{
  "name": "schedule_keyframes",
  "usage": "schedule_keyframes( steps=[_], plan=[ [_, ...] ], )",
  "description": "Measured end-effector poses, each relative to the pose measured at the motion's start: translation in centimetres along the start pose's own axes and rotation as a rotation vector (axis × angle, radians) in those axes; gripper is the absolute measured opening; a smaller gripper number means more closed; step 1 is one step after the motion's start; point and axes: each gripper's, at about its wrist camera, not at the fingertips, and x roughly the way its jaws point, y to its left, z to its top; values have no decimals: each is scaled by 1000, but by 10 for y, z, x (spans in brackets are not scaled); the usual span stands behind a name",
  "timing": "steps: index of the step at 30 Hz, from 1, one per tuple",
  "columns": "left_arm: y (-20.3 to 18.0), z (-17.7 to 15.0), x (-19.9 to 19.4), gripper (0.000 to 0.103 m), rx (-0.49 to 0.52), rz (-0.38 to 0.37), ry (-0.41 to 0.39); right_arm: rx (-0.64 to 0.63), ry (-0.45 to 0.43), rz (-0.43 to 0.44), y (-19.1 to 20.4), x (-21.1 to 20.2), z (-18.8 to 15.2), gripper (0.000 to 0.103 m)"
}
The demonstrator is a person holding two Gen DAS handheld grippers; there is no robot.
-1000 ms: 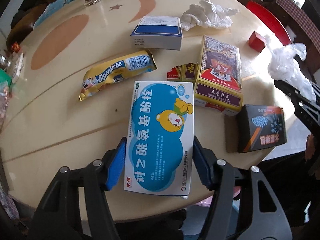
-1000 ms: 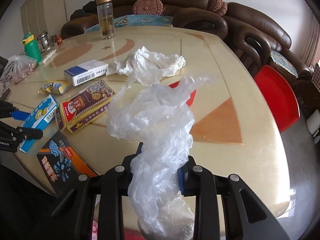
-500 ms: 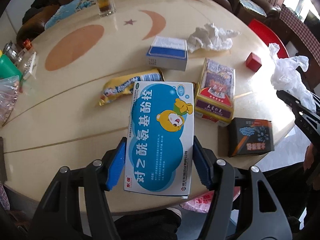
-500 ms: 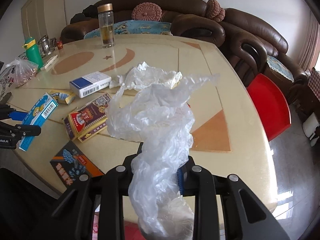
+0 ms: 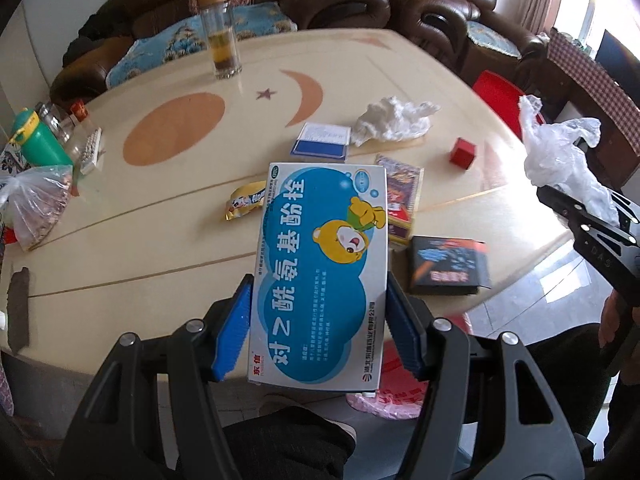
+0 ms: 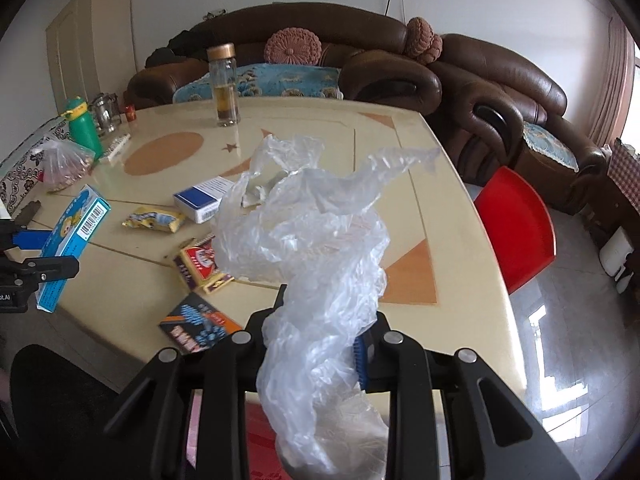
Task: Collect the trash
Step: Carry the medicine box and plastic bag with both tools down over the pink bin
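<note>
Left gripper [image 5: 318, 328] clamped on blue medicine box [image 5: 320, 276], now lifted clear of table [image 5: 140, 240], drawn back past near edge. Right gripper [image 6: 320, 344] pinches crumpled plastic bag [image 6: 316, 248], unchanged. Likely next: drop box in pink bag [image 5: 392, 396] below.

Clear plastic bag [image 6: 316, 264] hides right gripper [image 6: 320, 344] left pad, crumpled tissue; blue medicine box [image 5: 320, 276] covers candy wrapper [image 5: 244, 202] at 10 o'clock.

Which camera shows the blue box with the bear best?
The left wrist view: the blue box fills the middle, printed face up, clamped in the left gripper. The right wrist view catches only its barcode edge at far left.
</note>
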Motion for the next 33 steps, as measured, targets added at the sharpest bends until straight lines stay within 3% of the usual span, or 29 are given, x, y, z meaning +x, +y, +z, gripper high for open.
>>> schedule_keyframes(
  steps=[17,33],
  plan=[
    [-35,-36,-83,62,74,-13,-122,-34,-74,26,24,-96,-22,27],
    [-55,-78,-81,62,97,-51,-91,-58,-51,54,44,-131,-57,27]
  ],
)
